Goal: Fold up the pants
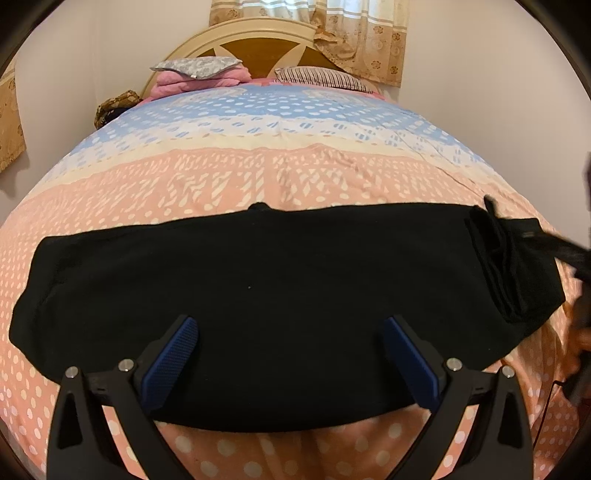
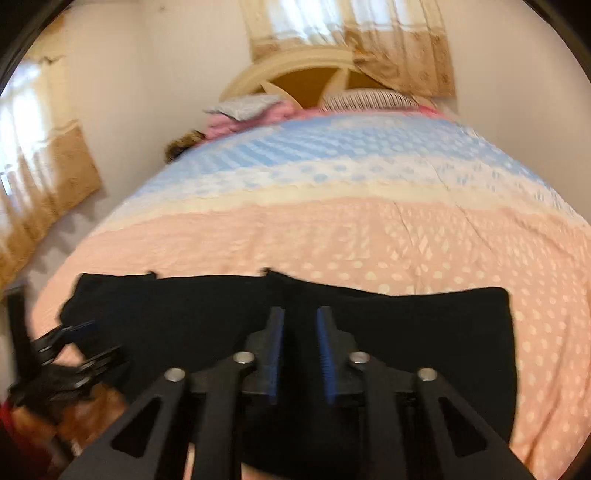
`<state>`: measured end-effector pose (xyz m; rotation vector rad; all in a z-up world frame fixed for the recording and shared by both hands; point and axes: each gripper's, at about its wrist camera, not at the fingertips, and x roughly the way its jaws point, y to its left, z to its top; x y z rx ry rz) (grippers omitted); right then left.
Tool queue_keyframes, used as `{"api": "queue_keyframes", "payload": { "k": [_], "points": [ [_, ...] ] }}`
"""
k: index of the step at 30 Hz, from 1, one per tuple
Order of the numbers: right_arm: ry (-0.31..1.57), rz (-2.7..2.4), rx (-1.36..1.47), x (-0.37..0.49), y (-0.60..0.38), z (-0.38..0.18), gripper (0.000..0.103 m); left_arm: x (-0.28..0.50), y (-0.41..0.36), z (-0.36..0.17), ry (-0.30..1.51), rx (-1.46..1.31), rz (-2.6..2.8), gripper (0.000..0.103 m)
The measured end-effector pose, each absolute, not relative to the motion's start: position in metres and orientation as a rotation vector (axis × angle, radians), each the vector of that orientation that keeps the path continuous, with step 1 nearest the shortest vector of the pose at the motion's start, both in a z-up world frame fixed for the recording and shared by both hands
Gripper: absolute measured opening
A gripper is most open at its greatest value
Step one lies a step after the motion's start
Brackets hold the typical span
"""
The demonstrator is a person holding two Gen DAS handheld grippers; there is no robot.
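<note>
Black pants [image 1: 258, 295] lie flat across the near part of the bed, folded lengthwise, with the waistband and drawstring at the right end [image 1: 498, 266]. My left gripper [image 1: 290, 323] is open and empty, hovering over the near middle of the pants. In the right wrist view the pants [image 2: 406, 350] spread below my right gripper [image 2: 301, 314], whose jaws stand close together with a narrow gap and no cloth between them. The view is blurred. The left gripper shows at the left edge there [image 2: 74, 343]. The right gripper appears as a dark blur at the right edge of the left wrist view [image 1: 576, 266].
The bed has a pink, cream and blue patterned cover [image 1: 258, 166]. Pillows and a pink blanket [image 1: 195, 75] lie by the headboard [image 1: 258, 44]. Curtains [image 1: 362, 33] hang behind. A wall runs along the left side.
</note>
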<state>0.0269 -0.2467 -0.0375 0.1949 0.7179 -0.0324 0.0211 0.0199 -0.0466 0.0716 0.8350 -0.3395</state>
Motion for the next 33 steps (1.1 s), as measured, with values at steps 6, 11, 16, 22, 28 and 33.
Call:
{"api": "queue_keyframes", "payload": {
  "k": [6, 11, 16, 22, 28, 33],
  "points": [
    [0.760, 0.008, 0.057, 0.057, -0.203, -0.064, 0.018, 0.025, 0.020, -0.046, 0.841, 0.069, -0.326, 0.103],
    [0.684, 0.133, 0.234, 0.040, -0.237, -0.040, 0.018, 0.021, 0.004, -0.039, 0.816, 0.110, -0.353, 0.103],
    [0.515, 0.002, 0.381, -0.009, -0.304, -0.004, 0.018, 0.019, -0.043, -0.017, 0.725, 0.171, -0.447, 0.103],
    [0.574, -0.155, 0.508, -0.044, -0.368, -0.024, 0.018, 0.014, -0.108, -0.001, 0.639, 0.228, -0.563, 0.103],
    [0.535, -0.114, 0.626, -0.055, -0.383, -0.033, 0.018, 0.015, -0.115, -0.007, 0.685, 0.234, -0.561, 0.103],
    [0.527, 0.034, 0.510, -0.051, -0.325, -0.025, 0.062, 0.021, -0.080, -0.017, 0.743, 0.175, -0.494, 0.103]
  ]
}}
